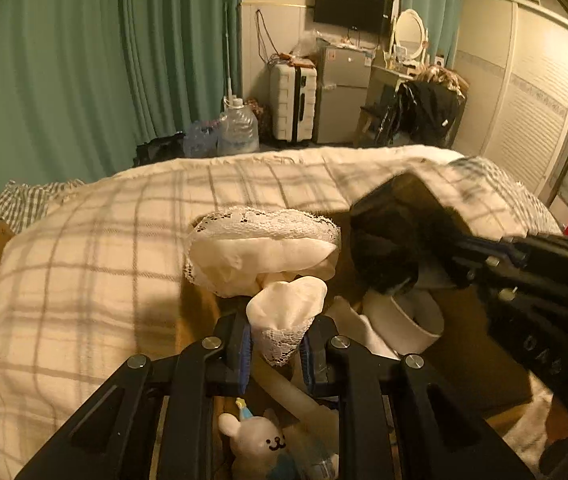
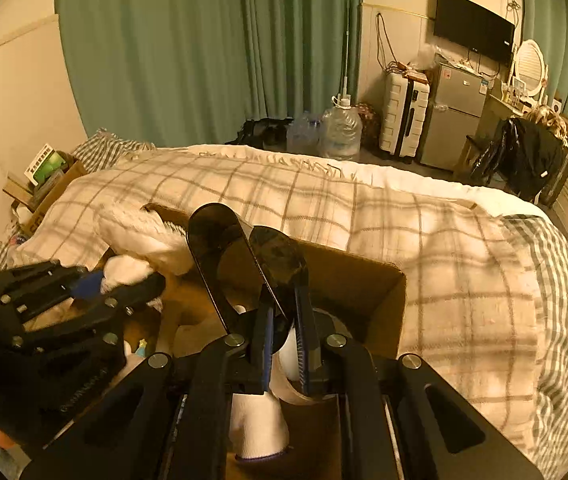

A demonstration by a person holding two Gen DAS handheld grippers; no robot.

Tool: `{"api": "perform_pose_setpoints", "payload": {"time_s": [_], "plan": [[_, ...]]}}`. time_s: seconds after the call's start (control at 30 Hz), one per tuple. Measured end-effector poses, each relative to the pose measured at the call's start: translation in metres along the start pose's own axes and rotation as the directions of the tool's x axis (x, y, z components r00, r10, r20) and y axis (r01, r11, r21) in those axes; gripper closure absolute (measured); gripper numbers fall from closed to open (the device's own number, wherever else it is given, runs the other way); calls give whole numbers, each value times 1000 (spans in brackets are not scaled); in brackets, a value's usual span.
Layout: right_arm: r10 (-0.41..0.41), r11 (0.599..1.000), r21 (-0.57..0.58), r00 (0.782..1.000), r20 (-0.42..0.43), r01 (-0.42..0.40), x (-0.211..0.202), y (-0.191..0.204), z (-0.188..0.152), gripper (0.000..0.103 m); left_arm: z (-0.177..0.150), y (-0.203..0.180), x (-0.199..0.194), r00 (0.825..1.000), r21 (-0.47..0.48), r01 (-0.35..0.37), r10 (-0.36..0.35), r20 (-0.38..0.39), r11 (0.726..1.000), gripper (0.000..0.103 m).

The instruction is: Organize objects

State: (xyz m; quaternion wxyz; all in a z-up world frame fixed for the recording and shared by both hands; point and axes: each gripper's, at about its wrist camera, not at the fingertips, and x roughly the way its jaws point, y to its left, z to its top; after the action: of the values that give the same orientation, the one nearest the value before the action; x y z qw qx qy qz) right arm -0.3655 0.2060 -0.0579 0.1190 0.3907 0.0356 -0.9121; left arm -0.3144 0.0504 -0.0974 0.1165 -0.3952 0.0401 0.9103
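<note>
My left gripper (image 1: 275,346) is shut on a white lace-trimmed cloth (image 1: 262,254) and holds it above an open cardboard box (image 2: 364,276) on the bed. It also shows in the right wrist view (image 2: 124,284), with the white cloth (image 2: 128,270) in it. My right gripper (image 2: 286,340) is shut on a pair of dark sunglasses (image 2: 244,264), held over the same box. In the left wrist view the right gripper (image 1: 480,252) comes in from the right with the sunglasses (image 1: 392,236). Inside the box lie a white bunny toy (image 1: 256,440), a tape roll (image 1: 416,320) and a paper roll (image 2: 258,424).
The box rests on a plaid blanket (image 2: 424,240) covering the bed. Another cardboard box with a green pack (image 2: 46,168) stands at the bed's left. Beyond the bed are water jugs (image 2: 340,128), a white suitcase (image 2: 402,114), a small fridge (image 2: 454,116) and green curtains (image 2: 204,40).
</note>
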Motion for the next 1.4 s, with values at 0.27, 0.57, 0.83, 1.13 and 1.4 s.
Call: {"api": "perform_pose_setpoints", "payload": {"time_s": [0.27, 0.57, 0.83, 1.13, 1.4], "plan": [[-12, 998, 60, 994, 112, 5, -52, -6, 12, 44, 8, -6, -32, 999, -7, -33, 33, 38, 999, 30], [-100, 995, 38, 959, 266, 94, -186, 14, 26, 29, 28, -17, -151, 977, -26, -60, 64, 204, 998, 0], [-191, 981, 66, 900, 393, 180, -294, 33, 14, 1, 31, -14, -255, 929, -46, -54, 67, 363, 997, 0], [-241, 968, 63, 841, 485, 242, -334, 47, -21, 0, -4, -14, -316, 859, -63, -75, 97, 503, 995, 0], [-308, 951, 126, 821, 482, 282, -300, 33, -70, 0, -53, -19, -291, 845, -109, -87, 132, 519, 990, 0]]}}
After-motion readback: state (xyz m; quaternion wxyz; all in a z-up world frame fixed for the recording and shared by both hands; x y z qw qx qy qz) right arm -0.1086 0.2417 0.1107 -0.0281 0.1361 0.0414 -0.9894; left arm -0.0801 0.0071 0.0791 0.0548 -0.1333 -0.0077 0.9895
